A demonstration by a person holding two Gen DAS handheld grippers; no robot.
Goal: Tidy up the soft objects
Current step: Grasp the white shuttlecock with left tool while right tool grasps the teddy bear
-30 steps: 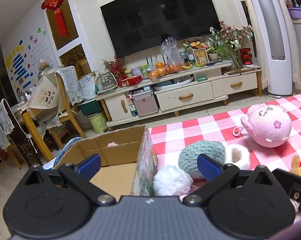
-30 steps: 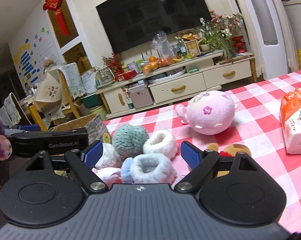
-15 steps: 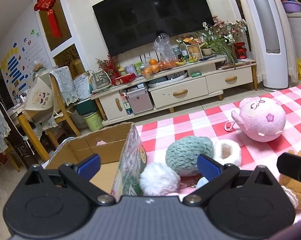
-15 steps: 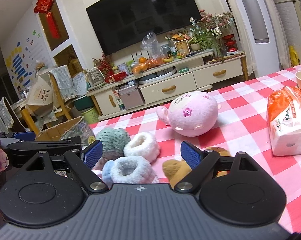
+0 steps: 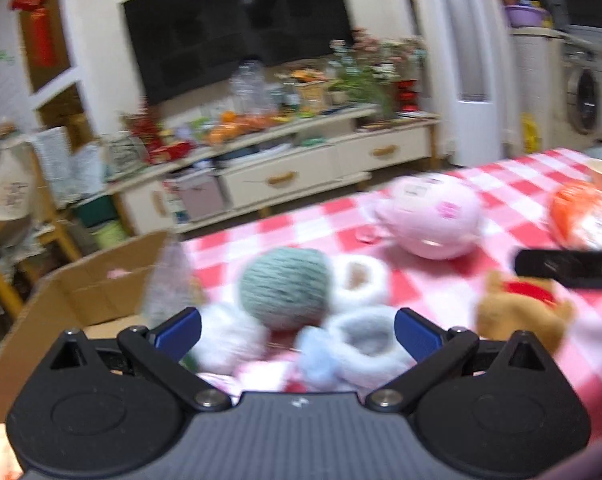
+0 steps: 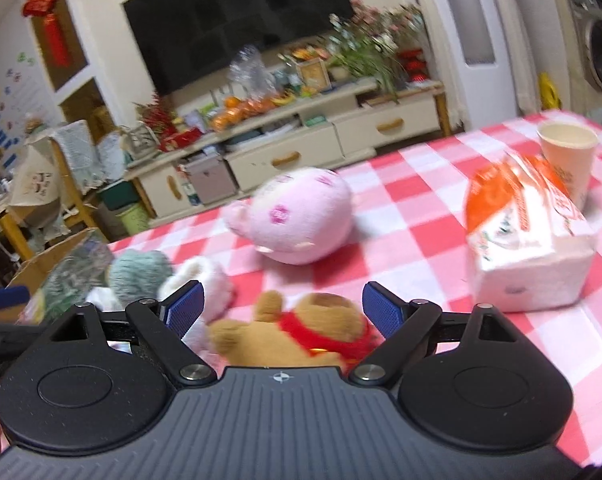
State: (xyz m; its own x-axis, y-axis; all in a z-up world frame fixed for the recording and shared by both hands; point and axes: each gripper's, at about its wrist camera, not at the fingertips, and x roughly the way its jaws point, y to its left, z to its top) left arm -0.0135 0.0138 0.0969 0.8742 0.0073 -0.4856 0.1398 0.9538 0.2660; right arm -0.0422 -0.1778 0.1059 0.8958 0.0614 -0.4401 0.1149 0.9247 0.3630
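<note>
Soft toys lie on a red-and-white checked tablecloth [image 6: 413, 216]. My left gripper [image 5: 297, 330] is open over a cluster: a teal knitted ball [image 5: 287, 286], a white pompom [image 5: 229, 338], a pale blue fluffy slipper [image 5: 361, 346] and a white fluffy slipper [image 5: 359, 282]. My right gripper [image 6: 283, 310] is open just above a brown bear with a red scarf [image 6: 301, 334]; the bear [image 5: 521, 314] also shows in the left wrist view. A pink round plush [image 6: 297, 220] rests farther back. An open cardboard box [image 5: 97, 292] stands at the left table edge.
An orange-and-white tissue pack [image 6: 529, 244] and a paper cup [image 6: 567, 158] sit at the right. Beyond the table edge are a TV cabinet [image 5: 301, 168] and chairs [image 6: 57, 184]. The right gripper's finger [image 5: 569, 268] crosses the left wrist view.
Both grippers have swung to the right across the table. The left one left the box for the slipper cluster; the right one moved from the slippers to the brown bear. Both stayed open.
</note>
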